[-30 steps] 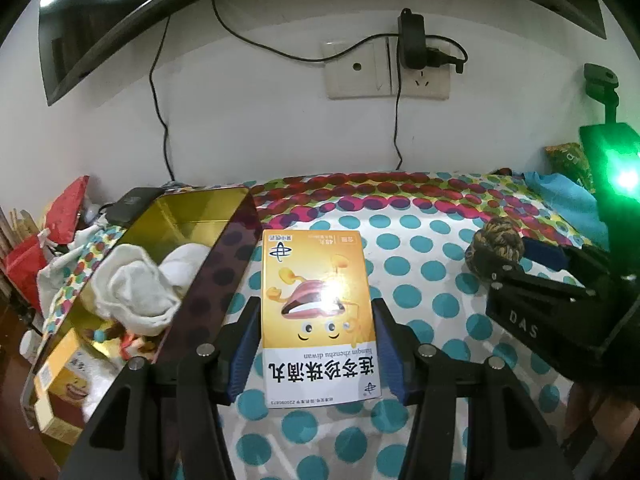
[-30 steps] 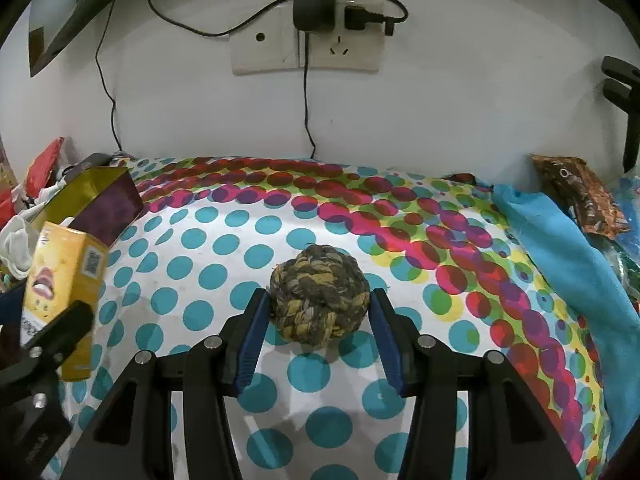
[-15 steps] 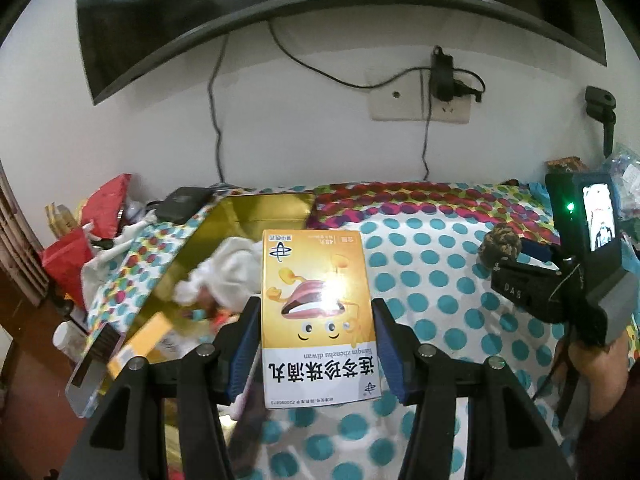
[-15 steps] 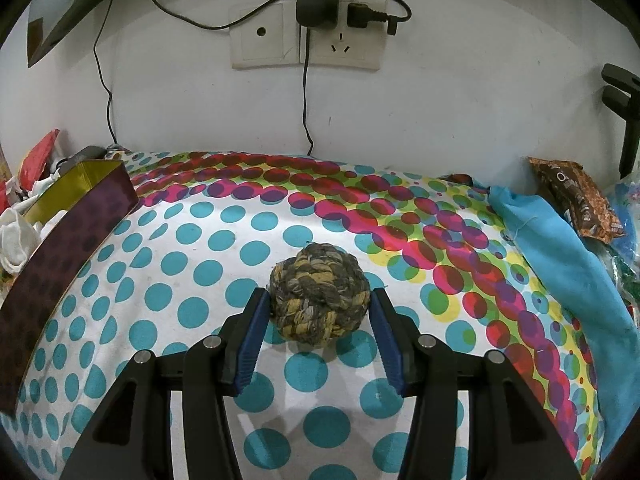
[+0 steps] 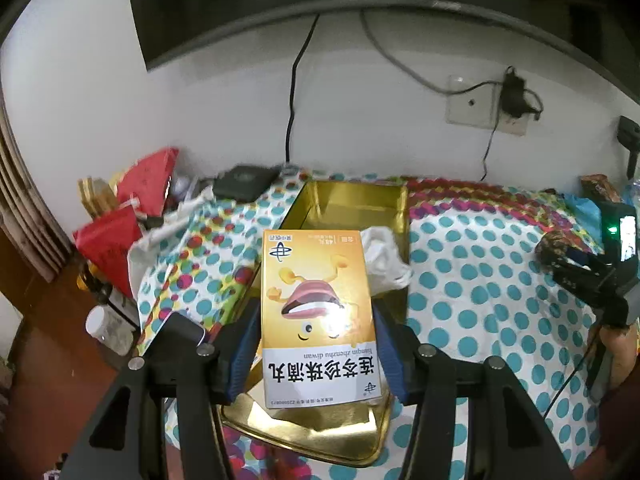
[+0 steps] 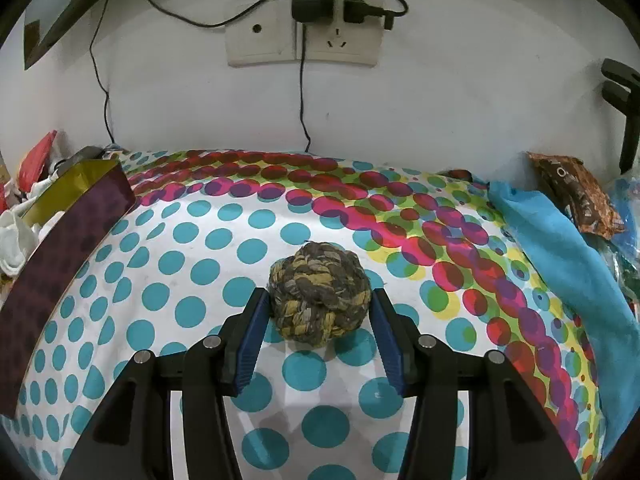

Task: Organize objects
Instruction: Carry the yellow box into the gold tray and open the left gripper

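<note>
My left gripper is shut on a yellow medicine box and holds it above the open gold tin, which has a white cloth in it. My right gripper has its blue pads on either side of a braided rope ball that rests on the dotted cloth. A small gap shows on both sides of the ball. The right gripper also shows in the left wrist view, with the ball at its tip. The tin's dark side shows at the left of the right wrist view.
Red bags, a black device and a white jar crowd the left edge. A blue cloth and a brown snack packet lie at the right. A wall socket with charger hangs behind.
My left gripper has carried the medicine box leftward and up, from over the dotted cloth to above the gold tin. The right gripper has stayed around the rope ball.
</note>
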`<move>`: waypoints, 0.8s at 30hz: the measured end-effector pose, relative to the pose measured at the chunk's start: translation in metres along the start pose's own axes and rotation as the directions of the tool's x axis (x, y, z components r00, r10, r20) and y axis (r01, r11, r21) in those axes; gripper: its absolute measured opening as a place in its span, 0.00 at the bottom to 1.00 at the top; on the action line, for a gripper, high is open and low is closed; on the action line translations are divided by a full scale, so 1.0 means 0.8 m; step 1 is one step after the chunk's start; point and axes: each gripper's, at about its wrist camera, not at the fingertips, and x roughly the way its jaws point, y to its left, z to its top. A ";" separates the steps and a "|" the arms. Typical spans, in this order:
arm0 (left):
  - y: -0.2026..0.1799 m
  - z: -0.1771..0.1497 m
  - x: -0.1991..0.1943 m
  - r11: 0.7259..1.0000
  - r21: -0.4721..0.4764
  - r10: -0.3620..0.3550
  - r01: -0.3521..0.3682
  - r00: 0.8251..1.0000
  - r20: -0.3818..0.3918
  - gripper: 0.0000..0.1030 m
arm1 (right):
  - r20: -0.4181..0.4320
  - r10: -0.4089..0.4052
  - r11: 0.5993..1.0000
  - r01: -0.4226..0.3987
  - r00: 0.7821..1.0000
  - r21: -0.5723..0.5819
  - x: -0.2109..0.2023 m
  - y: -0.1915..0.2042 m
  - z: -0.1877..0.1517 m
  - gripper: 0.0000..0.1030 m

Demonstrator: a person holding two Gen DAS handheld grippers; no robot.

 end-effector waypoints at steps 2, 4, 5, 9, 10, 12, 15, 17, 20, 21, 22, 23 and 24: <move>0.007 0.002 0.013 1.000 -0.015 -0.015 0.014 1.000 -0.021 0.53 | 0.000 0.002 1.000 -0.002 1.000 0.009 0.000 -0.002 0.000 0.47; 0.008 0.004 0.031 1.000 -0.012 -0.025 0.024 0.997 -0.069 0.53 | -0.001 -0.002 1.000 0.002 1.000 0.011 0.000 -0.001 0.000 0.47; 0.009 0.003 0.039 0.999 -0.023 -0.039 0.037 0.996 -0.081 0.53 | -0.001 -0.003 1.000 0.003 1.000 0.009 0.000 -0.001 0.000 0.47; 0.008 0.000 0.066 0.997 -0.037 -0.073 0.069 0.989 -0.126 0.53 | -0.001 -0.007 1.000 0.007 1.000 0.008 0.001 -0.001 0.001 0.47; 0.006 0.000 0.070 0.996 -0.032 -0.082 0.078 0.988 -0.134 0.53 | -0.001 -0.007 1.000 0.007 1.000 0.009 0.001 0.000 0.001 0.47; 0.000 0.002 0.082 0.996 -0.018 -0.089 0.088 0.984 -0.154 0.53 | -0.001 -0.008 1.000 0.008 1.000 0.008 0.002 0.001 0.001 0.47; -0.007 0.006 0.097 0.996 -0.001 -0.091 0.092 0.981 -0.172 0.53 | -0.001 -0.009 1.000 0.009 1.000 0.008 0.002 0.002 0.002 0.47; -0.012 0.012 0.104 0.996 0.006 -0.086 0.088 0.983 -0.159 0.52 | -0.001 -0.010 1.000 0.011 1.000 0.010 0.002 0.002 0.002 0.47; -0.015 0.023 0.121 0.997 0.001 -0.082 0.083 0.983 -0.164 0.51 | -0.002 -0.011 1.000 0.011 1.000 0.010 0.002 0.004 0.002 0.47; -0.015 0.026 0.127 0.996 0.002 -0.084 0.086 0.982 -0.170 0.50 | -0.001 -0.011 1.000 0.011 1.000 0.011 0.002 0.004 0.002 0.47; -0.016 0.028 0.131 0.997 0.000 -0.080 0.081 0.982 -0.170 0.50 | -0.002 -0.040 0.999 0.040 0.999 0.035 0.002 0.005 0.002 0.47; -0.016 0.030 0.136 0.997 -0.003 -0.076 0.076 0.982 -0.170 0.50 | -0.003 -0.040 0.999 0.040 0.999 0.034 0.003 0.005 0.003 0.47; -0.016 0.031 0.141 0.997 0.002 -0.077 0.078 0.981 -0.176 0.50 | -0.003 -0.041 0.999 0.041 0.999 0.034 0.003 0.006 0.003 0.47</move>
